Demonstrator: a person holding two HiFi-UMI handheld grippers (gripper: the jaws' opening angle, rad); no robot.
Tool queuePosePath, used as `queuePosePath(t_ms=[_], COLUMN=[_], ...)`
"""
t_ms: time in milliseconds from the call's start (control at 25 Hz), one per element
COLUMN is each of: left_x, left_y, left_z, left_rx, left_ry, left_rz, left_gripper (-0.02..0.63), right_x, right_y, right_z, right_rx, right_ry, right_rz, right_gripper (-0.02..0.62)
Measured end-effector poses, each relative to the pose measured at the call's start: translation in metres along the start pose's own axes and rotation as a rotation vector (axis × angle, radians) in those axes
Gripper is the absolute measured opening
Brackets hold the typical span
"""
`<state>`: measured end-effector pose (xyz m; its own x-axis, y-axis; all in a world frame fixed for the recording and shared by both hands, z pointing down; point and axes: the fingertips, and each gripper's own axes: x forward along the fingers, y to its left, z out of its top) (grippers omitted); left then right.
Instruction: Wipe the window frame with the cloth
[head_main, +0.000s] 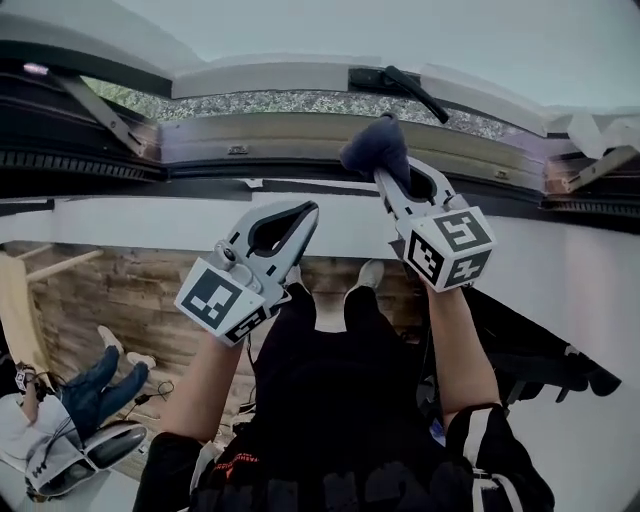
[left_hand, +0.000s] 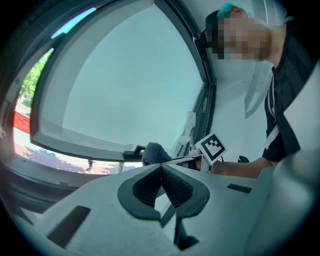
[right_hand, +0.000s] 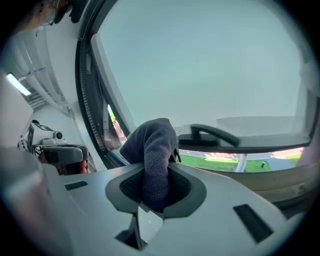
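Note:
A dark blue cloth (head_main: 375, 148) is bunched in my right gripper (head_main: 388, 178), which is shut on it. The cloth's top presses against the tan window frame (head_main: 290, 133), just under the black handle (head_main: 402, 84). In the right gripper view the cloth (right_hand: 153, 147) hangs folded between the jaws of the right gripper (right_hand: 156, 176), with the handle (right_hand: 212, 135) just beyond. My left gripper (head_main: 306, 213) is shut and empty, lower and to the left, over the white sill. From the left gripper view, my left gripper (left_hand: 161, 166) points toward the cloth (left_hand: 155, 153).
The window sash is tilted open, with metal stay arms at the left (head_main: 100, 112) and right (head_main: 600, 162). A white sill (head_main: 130, 215) runs below the frame. On the wooden floor at lower left a person (head_main: 70, 400) sits.

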<state>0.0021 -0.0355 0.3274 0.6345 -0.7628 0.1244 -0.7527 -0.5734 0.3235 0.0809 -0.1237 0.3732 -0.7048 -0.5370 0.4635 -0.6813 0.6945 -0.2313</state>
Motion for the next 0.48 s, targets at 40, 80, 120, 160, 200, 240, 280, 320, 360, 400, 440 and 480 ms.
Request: queuePosePath(t_ms=[40,80,120,160,200,240,280,320,360,400,440,480], left_x=[-0.015,-0.029,-0.043,-0.057,-0.071,-0.084,-0.097,-0.109,-0.121,-0.132,-0.142,-0.152], left_y=[0.011,0.021,0.031,0.041,0.05,0.059,0.067,0.074,0.082,0.089,0.095,0.101], left_z=[0.0,0.0,0.0,0.0,-0.001,-0.001,-0.002,-0.003,-0.004,-0.005,-0.005,-0.007], left_rx=[-0.005,-0.01,-0.015,-0.019,-0.024,-0.029,-0.034,-0.04,-0.045,-0.049,-0.054,-0.058], left_ry=[-0.004,-0.008,-0.013,-0.018,-0.024,-0.029,-0.033,-0.037,-0.04,-0.042,-0.045,-0.047], left_rz=[0.021,0.042,0.063,0.085,0.106,0.126,0.146,0.164,0.18,0.195,0.208,0.221], left_gripper=[0.02,0.02,0.02,0.02,0.02,0.02,0.02,0.02,0.02,0.02,0.02,0.02], right_x=[0.016,0.031,0.046,0.06,0.074,0.086,0.098,0.109,0.119,0.129,0.139,0.148], right_y=[0.021,0.042,0.063,0.083,0.104,0.124,0.143,0.161,0.178,0.193,0.207,0.219], right_z=[0.0,0.001,0.0,0.0,0.0,-0.001,-0.002,-0.003,-0.005,-0.006,-0.006,-0.007], right_rx=[-0.016,-0.031,-0.047,-0.063,-0.079,-0.097,-0.116,-0.133,-0.148,-0.161,-0.173,-0.182], right_ry=[0.009,0.019,0.028,0.036,0.045,0.054,0.063,0.073,0.081,0.087,0.091,0.095], right_rz=[0.033,0.066,0.099,0.131,0.164,0.195,0.224,0.25,0.273,0.294,0.312,0.327], right_gripper=[0.063,0.063,0.063,0.063,0.063,0.063,0.063,0.063,0.063,0.063,0.063,0.063])
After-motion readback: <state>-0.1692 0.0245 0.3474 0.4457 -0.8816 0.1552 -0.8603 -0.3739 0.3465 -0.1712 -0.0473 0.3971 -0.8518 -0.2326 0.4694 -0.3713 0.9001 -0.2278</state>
